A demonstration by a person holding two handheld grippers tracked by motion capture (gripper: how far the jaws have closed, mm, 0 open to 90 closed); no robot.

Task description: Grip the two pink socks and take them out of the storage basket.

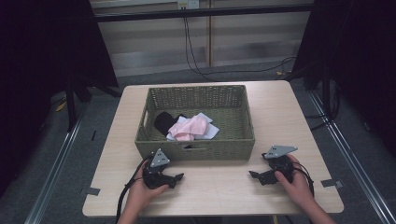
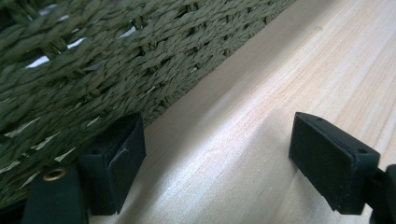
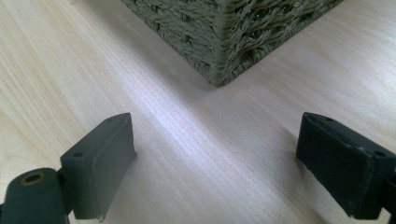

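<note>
A green woven basket (image 1: 196, 142) stands at the middle of the wooden table (image 1: 280, 112). Inside it lie a pink cloth (image 1: 189, 127), a white cloth (image 1: 209, 131) and a black cloth (image 1: 163, 121). My left gripper (image 1: 179, 177) rests on the table just in front of the basket's left front corner, held by a hand, jaws wide apart with nothing between them. In the left gripper view the basket wall (image 2: 93, 70) is close on the left. My right gripper (image 1: 252, 175) rests near the right front corner (image 3: 219, 56), open and empty.
Bare tabletop lies between the two grippers and to the right of the basket. Black stands and cables are on the floor beyond the table. Tape marks (image 1: 329, 183) sit near the table's front corners.
</note>
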